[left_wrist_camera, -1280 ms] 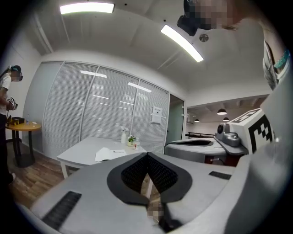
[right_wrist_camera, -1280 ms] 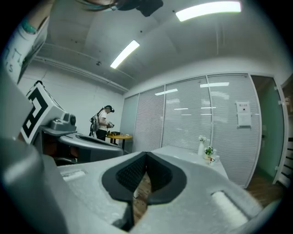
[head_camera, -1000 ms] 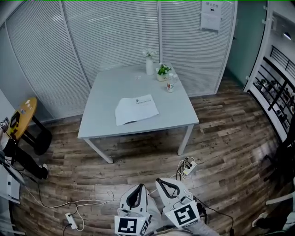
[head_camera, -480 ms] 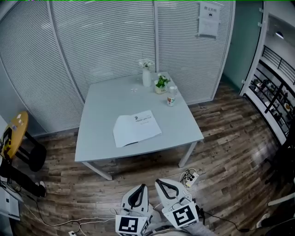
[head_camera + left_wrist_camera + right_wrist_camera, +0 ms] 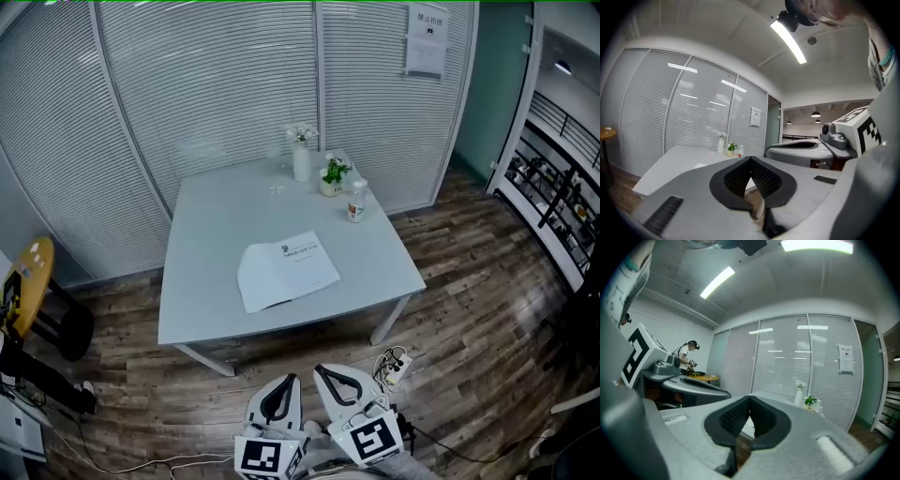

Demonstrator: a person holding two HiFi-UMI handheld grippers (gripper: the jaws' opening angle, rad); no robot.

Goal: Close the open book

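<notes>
A white book lies flat and open on the pale grey table, near its front half. Both grippers hang side by side well short of the table, over the wooden floor at the bottom of the head view. My left gripper is shut with nothing in it, its pads meeting at the tip. To its right, my right gripper is likewise shut and empty. Both point roughly level toward the table.
A white vase, a small potted plant and a bottle stand at the table's far right. A yellow stool is at the left, a power strip lies on the floor, and shelving lines the right wall.
Both grippers have moved together toward the table, which now sits closer and lower in the head view. The jaws stayed shut.
</notes>
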